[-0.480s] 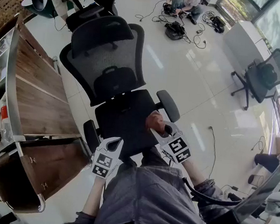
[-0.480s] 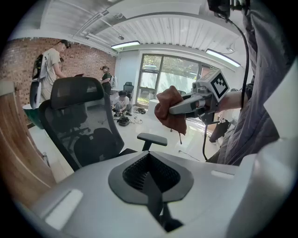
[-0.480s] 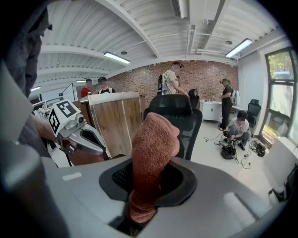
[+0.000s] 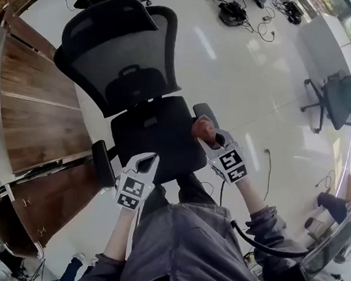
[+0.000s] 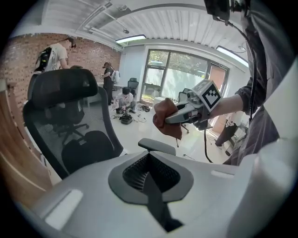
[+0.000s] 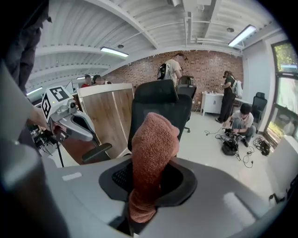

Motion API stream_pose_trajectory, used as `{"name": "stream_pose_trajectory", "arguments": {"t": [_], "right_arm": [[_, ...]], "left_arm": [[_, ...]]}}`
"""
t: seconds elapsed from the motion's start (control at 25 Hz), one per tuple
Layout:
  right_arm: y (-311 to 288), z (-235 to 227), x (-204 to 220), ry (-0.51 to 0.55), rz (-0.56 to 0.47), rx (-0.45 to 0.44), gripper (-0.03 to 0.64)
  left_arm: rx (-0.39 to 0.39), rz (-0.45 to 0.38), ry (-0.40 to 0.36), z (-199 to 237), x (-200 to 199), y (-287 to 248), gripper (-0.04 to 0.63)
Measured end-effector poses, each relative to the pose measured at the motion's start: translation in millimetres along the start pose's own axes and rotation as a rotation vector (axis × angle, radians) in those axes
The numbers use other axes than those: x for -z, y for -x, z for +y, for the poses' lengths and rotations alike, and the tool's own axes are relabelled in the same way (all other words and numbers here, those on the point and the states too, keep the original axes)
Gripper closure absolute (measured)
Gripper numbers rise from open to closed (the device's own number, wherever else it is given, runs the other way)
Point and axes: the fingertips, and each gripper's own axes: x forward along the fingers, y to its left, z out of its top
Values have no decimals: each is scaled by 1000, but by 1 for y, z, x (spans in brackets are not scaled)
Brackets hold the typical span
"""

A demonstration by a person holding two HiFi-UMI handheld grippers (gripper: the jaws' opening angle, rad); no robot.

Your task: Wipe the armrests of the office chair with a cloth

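Note:
The black office chair [image 4: 119, 51] faces me, its seat [image 4: 157, 135] just ahead of both grippers. My right gripper [image 4: 205, 135] is shut on a rust-brown cloth [image 4: 201, 128] at the near end of the chair's right armrest [image 4: 204, 112]. In the left gripper view the cloth [image 5: 166, 122] hangs just over that armrest [image 5: 163, 146]; I cannot tell if they touch. In the right gripper view the cloth [image 6: 156, 139] stands up out of the jaws. My left gripper [image 4: 144, 161] is shut on nothing, beside the left armrest [image 4: 103, 164].
A long wooden desk [image 4: 36, 111] runs along the chair's left side. Another office chair [image 4: 347, 91] stands at the far right. Bags and cables [image 4: 237, 13] lie on the glossy floor behind, where a seated person [image 6: 242, 122] works.
The right gripper has carried the cloth forward to the near end of the right armrest. The head view has shifted, so the chair sits closer and more to the left.

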Motion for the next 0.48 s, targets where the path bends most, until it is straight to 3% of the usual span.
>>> {"name": "stream_pose_trajectory", "arguments": {"t": [0.48], "right_arm": [[-107,-102,52,44,101,-74,528]], "left_arm": [[-22,65,84,1,-6,-73,580]]}}
